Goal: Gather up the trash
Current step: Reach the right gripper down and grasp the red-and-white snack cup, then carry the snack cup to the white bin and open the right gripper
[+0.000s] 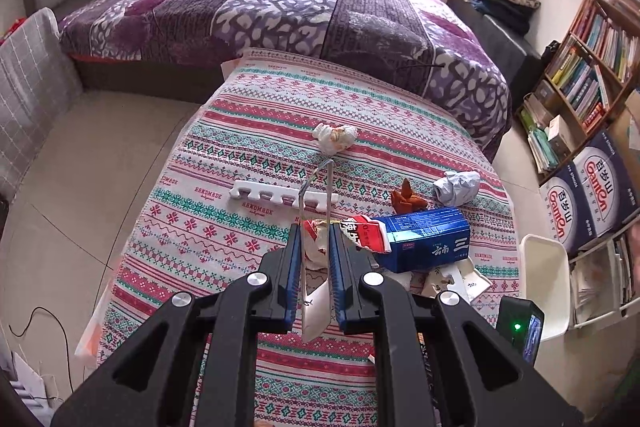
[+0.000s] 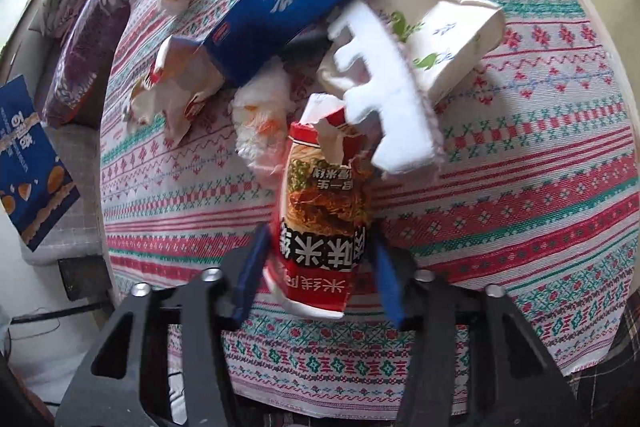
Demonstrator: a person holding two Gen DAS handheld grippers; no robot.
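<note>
Seemingly mid-pickup, the right gripper [image 2: 320, 267] straddled a red noodle wrapper [image 2: 320, 211] at lower centre, jaws not yet clamped; the left gripper [image 1: 316, 259] pinched a bag [image 1: 316, 311]. Next: close, lift, bag it.

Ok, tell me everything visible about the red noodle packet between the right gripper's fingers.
The red noodle packet is a glossy plastic wrapper, red with a printed noodle photo and bold white characters on a black band. Its far end is torn open, showing the white inside. It lies lengthwise between the fingers of the right hand-held gripper, over the patterned tablecloth. The picture is blurred, so whether the blue pads press on it cannot be told. A white notched foam strip overlaps its torn end.
</note>
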